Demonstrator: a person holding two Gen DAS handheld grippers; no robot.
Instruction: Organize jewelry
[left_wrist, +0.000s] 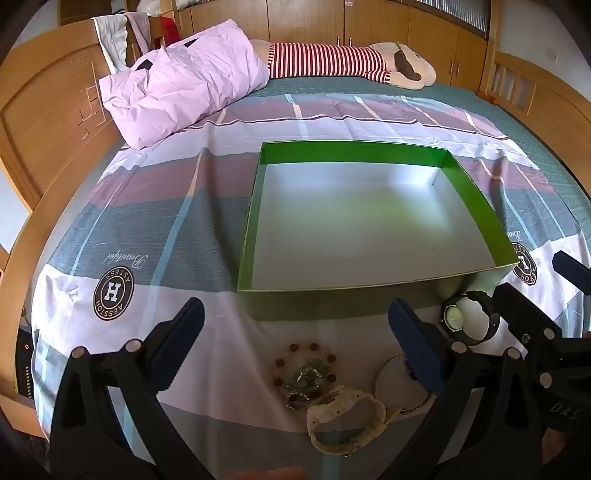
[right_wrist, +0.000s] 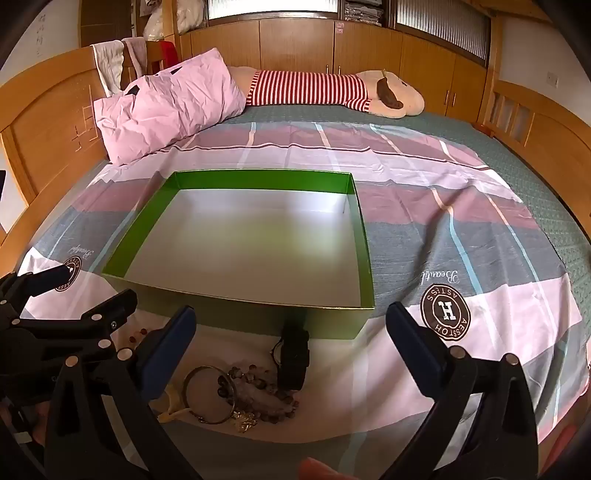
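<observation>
We're over the bed (left_wrist: 122, 206) with both grippers tipped downward and both spread wide, nothing between the jaws. The left gripper (left_wrist: 295, 343) hangs above the jewelry pile, and in its view the right gripper (left_wrist: 532, 291) pokes in at 3 o'clock, just as empty. From the right wrist, the right gripper (right_wrist: 291, 345) frames the same pile, with the left gripper (right_wrist: 92, 291) showing at 9 o'clock.

The green box (left_wrist: 476, 195) sits open on the bedspread, silver floor bare, its near wall just beyond the jewelry. In the right view the box (right_wrist: 364, 236) lies at 12 o'clock from the fingers.

The pile rests on the white band of the bedspread, near the box's front wall. In the left view we see a black watch (left_wrist: 476, 321) at 2 o'clock, lying on its side close to the box. Below it a thin metal bangle (left_wrist: 384, 369) runs under the gripper's right finger. A cream watch (left_wrist: 343, 417) lies at 6 o'clock, touching a beaded bracelet (left_wrist: 306, 369) with reddish beads at centre. In the right view the black watch (right_wrist: 293, 354) stands near the box wall, the bangle (right_wrist: 207, 395) lies at 7 o'clock, and dark beads (right_wrist: 258, 391) tangle between them.

A pink pillow (left_wrist: 177, 85) and a striped plush (left_wrist: 332, 61) lie far back at 12 o'clock.
</observation>
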